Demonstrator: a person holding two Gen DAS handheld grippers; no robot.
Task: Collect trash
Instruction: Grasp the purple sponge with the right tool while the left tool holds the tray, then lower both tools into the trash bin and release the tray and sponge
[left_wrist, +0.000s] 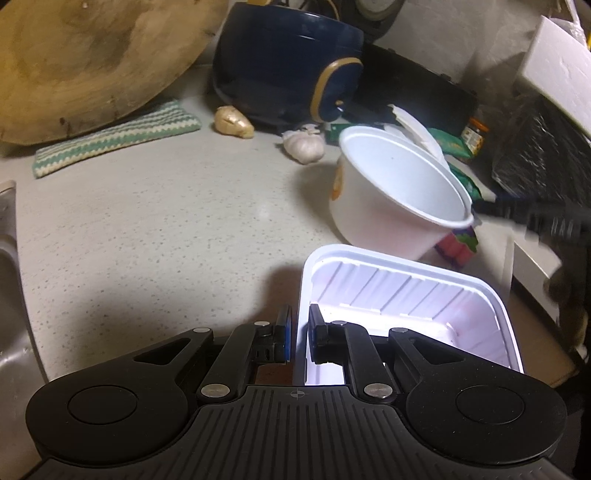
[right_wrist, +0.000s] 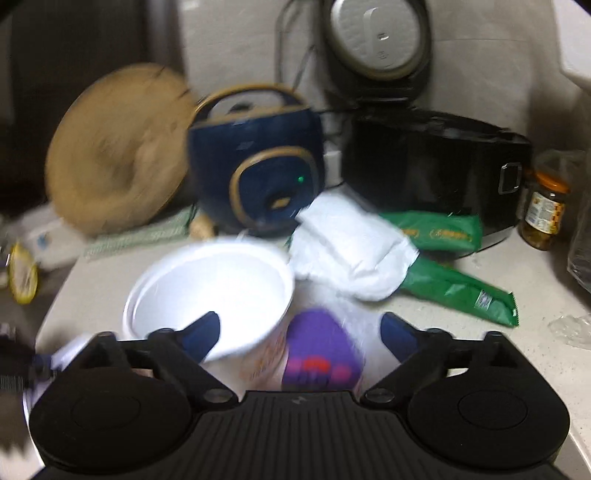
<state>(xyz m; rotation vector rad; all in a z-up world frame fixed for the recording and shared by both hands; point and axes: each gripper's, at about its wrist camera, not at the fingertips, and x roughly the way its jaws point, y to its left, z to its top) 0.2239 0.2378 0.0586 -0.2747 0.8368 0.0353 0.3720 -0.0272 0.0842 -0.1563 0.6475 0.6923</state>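
Observation:
A white rectangular plastic tray (left_wrist: 424, 295) is held up close over the speckled counter (left_wrist: 166, 229), and my left gripper (left_wrist: 299, 332) is shut on its left wall. A white foam bowl (left_wrist: 399, 192) tilts just beyond the tray, with a blurred black finger (left_wrist: 517, 214) of the right gripper at its rim. In the right wrist view my right gripper (right_wrist: 301, 332) stands open wide. Its left finger is at the near rim of the bowl (right_wrist: 214, 288), and a purple packet (right_wrist: 317, 350) lies between the jaws, untouched.
Green wrappers (right_wrist: 454, 288) and a crumpled white bag (right_wrist: 351, 243) lie behind the bowl. A dark blue cooker (right_wrist: 258, 166), a black cooker (right_wrist: 436, 162), a jar (right_wrist: 546, 210), a round wooden board (left_wrist: 81, 59), a striped cloth (left_wrist: 114, 140), ginger (left_wrist: 232, 122) and garlic (left_wrist: 304, 146) crowd the back. A sink (left_wrist: 7, 258) is at left.

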